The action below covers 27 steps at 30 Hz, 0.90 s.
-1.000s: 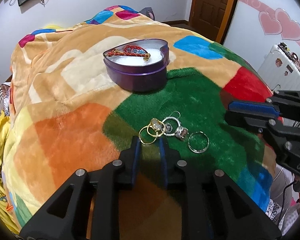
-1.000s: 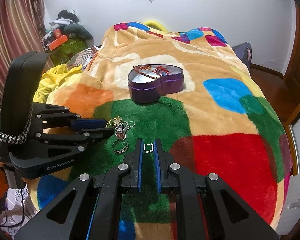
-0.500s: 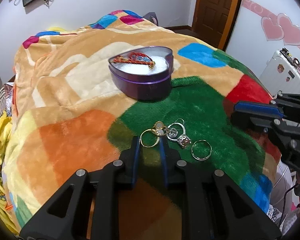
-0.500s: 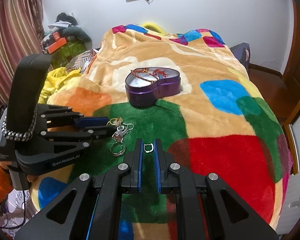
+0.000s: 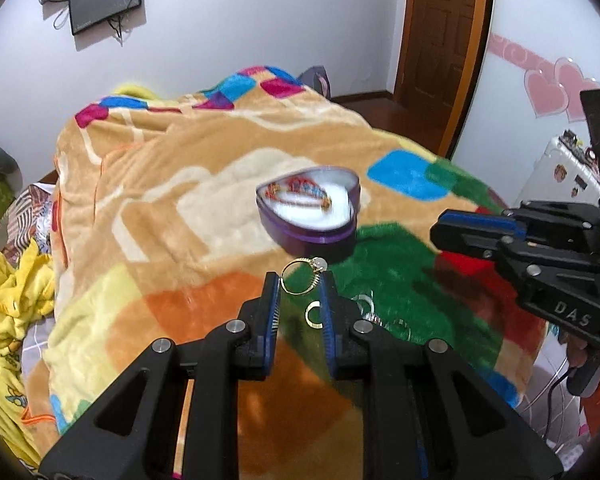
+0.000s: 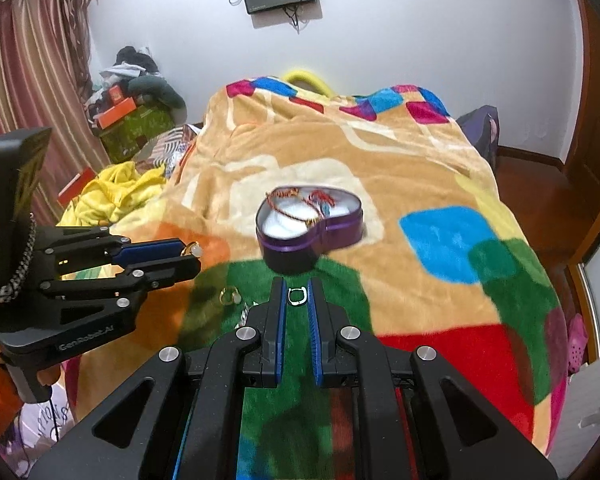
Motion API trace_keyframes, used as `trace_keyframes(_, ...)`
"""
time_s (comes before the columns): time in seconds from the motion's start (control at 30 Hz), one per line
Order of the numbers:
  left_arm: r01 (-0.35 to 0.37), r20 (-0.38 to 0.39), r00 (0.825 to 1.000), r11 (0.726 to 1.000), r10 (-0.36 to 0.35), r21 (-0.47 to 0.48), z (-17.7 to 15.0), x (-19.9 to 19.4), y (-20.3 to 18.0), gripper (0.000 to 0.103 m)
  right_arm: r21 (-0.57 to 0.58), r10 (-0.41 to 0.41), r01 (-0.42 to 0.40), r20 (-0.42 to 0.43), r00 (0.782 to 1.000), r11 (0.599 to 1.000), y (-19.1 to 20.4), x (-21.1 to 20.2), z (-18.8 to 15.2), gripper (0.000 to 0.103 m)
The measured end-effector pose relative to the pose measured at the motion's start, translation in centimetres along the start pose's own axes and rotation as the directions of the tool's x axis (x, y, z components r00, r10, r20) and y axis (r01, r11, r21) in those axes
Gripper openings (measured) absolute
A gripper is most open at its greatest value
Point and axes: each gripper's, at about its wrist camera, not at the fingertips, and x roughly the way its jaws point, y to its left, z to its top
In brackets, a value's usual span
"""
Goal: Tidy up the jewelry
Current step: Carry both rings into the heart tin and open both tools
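Currently, on the left, a gold ring (image 5: 299, 277) topped with a pale stone is pinched at the very tips of the left gripper (image 5: 299, 280), whose jaws are clenched on its band so that the hoop faces the camera and the stone sits at the upper right. In the right wrist view the same left gripper (image 6: 188, 254) is seen raised clear of the blanket (image 6: 400, 184), with the stone showing at its tip. Directly ahead of that claw, along its line of sight and slightly to its right, the purple heart-shaped tin (image 5: 310, 214) is found, open-topped, with red and blue bracelets (image 5: 300, 192) already lying on its white lining. Below the held ring, a few loose rings (image 5: 314, 314) are left on the green patch. Further right, the right gripper (image 6: 297, 298) is held lower and nearer the camera, closed on a small silver ring (image 6: 296, 296) between its blue pads. Both claws are aimed at the tin; which of them lies nearer cannot be told. A short forward carry over the rim is judged to be what the drop requires.
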Motion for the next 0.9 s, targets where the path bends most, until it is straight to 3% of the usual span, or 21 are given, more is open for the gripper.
trace_keyframes(0.5,0.028,0.054,0.998,0.999,-0.026,-0.035,3.1,1.3,1.3,0.019,-0.014,-0.015,0.016,0.072,0.997,1.0,0.0,0.9,4.1,0.009)
trace_keyframes(0.9,0.051,0.035,0.998,0.998,-0.05,-0.041,4.6,4.4,1.8,0.019,0.003,-0.003,0.003,0.054,0.999,1.0,-0.9,3.7,5.8,0.009)
